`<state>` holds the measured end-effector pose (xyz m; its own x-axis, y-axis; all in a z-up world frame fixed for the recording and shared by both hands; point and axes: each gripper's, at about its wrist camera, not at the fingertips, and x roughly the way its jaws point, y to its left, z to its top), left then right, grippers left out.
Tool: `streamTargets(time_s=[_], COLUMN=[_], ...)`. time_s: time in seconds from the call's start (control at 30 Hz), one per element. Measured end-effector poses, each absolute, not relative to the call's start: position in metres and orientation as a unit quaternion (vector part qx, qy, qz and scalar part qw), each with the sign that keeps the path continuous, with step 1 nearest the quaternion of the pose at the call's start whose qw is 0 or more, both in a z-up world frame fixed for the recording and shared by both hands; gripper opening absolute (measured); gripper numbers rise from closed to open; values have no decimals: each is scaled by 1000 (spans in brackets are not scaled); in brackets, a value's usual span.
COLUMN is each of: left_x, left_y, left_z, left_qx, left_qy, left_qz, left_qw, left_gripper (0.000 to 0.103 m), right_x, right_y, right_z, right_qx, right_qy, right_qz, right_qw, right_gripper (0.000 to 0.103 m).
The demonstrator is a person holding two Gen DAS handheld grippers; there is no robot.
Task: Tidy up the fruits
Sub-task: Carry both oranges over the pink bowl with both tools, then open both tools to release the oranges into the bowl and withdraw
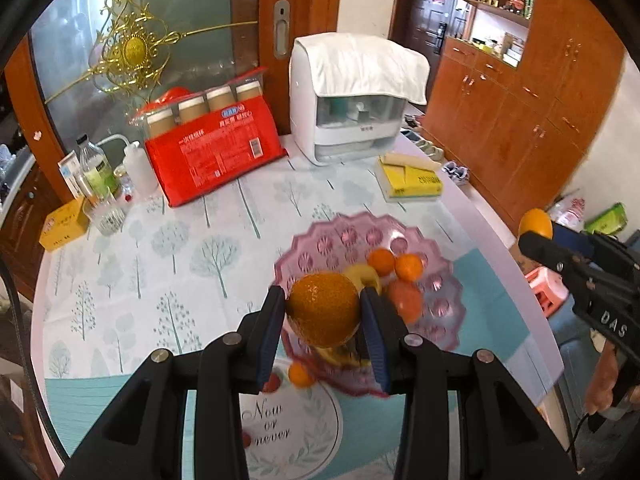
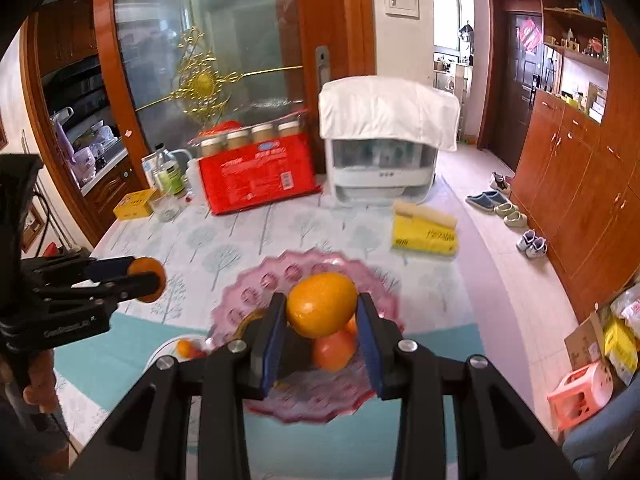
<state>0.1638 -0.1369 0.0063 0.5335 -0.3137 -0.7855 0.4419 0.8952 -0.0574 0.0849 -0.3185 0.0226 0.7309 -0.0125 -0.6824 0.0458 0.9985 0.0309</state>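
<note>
The right gripper is holding a large orange between its blue-padded jaws, above a pink scalloped dish sitting on the tree-patterned surface. More fruit is lying in the dish under the orange. At the left edge, the left gripper is gripping another orange fruit over the surface. A small orange fruit is resting beside the dish.

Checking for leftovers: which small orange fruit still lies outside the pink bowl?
The small orange on the white plate, just beside the pink bowl; the others lie inside.
</note>
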Motion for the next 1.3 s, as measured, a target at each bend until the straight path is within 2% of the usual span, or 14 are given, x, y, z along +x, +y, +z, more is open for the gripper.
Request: streamTargets(time_s=[0.27, 0.53, 0.8, 1.1, 1.13, 1.17, 1.23, 1.3], left_x=[208, 256, 283, 291, 290, 289, 285, 282], left_y=[-175, -202, -217, -222, -222, -222, -220, -217], left_z=[-21, -81, -136, -164, -164, -163, -159, -156], left_qx=[90, 96, 101, 110, 112, 113, 114, 117], left_qy=[452, 495, 532, 548, 546, 543, 532, 527], left_qz=[-184, -159, -145, -140, -139, -137, -129, -122], left_qw=[868, 849, 828, 818, 819, 821, 829, 833], left_gripper=[37, 37, 37, 38, 43, 55, 67, 71], right_x=[144, 191, 211, 214, 214, 213, 211, 208], right_y=[-351, -354, -343, -334, -333, -332, -332, -332], right_z=[-5, -69, -127, -145, -146, -145, -145, -144], right_qx=[28, 52, 61, 47, 46, 44, 46, 51], right_qy=[394, 455, 502, 509, 508, 505, 502, 498], right_qz=[-4, 24, 50, 57, 57, 57, 56, 55], right_qw=[919, 889, 861, 858, 858, 860, 862, 864], right_gripper=[36, 36, 36, 37, 37, 39, 45, 47])
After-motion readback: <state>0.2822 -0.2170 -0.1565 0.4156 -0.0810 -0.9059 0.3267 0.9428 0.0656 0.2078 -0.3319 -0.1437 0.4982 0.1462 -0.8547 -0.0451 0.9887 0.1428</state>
